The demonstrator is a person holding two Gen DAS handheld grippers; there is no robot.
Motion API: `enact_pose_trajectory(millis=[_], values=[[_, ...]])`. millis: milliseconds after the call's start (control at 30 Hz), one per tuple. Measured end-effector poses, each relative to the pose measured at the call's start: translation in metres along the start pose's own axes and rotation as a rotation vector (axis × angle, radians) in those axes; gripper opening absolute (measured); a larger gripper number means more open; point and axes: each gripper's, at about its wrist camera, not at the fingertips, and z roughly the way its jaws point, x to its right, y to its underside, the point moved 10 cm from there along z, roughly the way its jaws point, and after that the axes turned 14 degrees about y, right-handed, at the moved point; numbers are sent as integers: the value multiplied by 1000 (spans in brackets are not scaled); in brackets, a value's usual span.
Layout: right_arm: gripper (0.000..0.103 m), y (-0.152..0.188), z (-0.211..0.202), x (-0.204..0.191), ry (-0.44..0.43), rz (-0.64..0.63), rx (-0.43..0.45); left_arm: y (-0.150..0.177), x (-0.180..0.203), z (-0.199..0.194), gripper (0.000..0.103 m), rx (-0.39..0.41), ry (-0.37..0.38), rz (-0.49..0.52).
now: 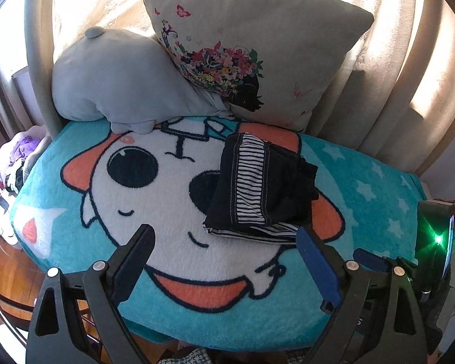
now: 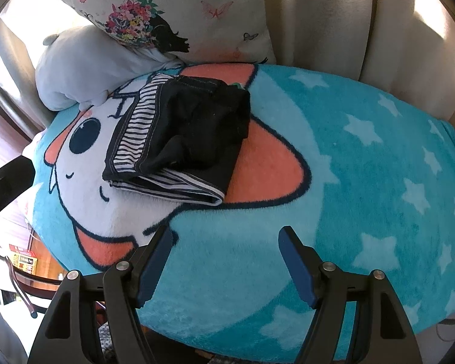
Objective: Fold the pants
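Observation:
The pants (image 1: 257,185) are dark with a striped black-and-white panel and lie folded into a small bundle on a turquoise cartoon-dog blanket (image 1: 197,273). In the right wrist view the same pants (image 2: 179,139) sit up and left of centre, with layered folded edges facing me. My left gripper (image 1: 226,235) is open, its fingers apart just in front of the bundle, nothing between them. My right gripper (image 2: 226,235) is open too, hovering over bare blanket (image 2: 333,212) short of the pants.
A floral butterfly cushion (image 1: 242,39) and a grey plush pillow (image 1: 115,85) lean at the back against cream upholstery. The right gripper's body with a green light (image 1: 436,239) shows at the right edge. Clutter and wooden floor (image 1: 12,261) lie off the left side.

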Motion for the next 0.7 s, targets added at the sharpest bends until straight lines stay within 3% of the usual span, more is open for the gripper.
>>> enact_pose_trajectory(millis=[300,467,533,633,700], values=[[77,0,-3,-6,5,-18,14,-4,-5,-12,94,56,-20,-7],[77,-3,-10,-8,6,-26,36,-28,-1,-61,94,283,-75,47],[77,-5,-13,-9,6,-26,47,-37,4,-83,100,358,-91,70],[77,-10,-19,-8,7,-26,73,-44,7,-97,103,389,-106,87],[77,-12,-22,-8,10,-24,89,-44,6,-97,103,363,-147,106]])
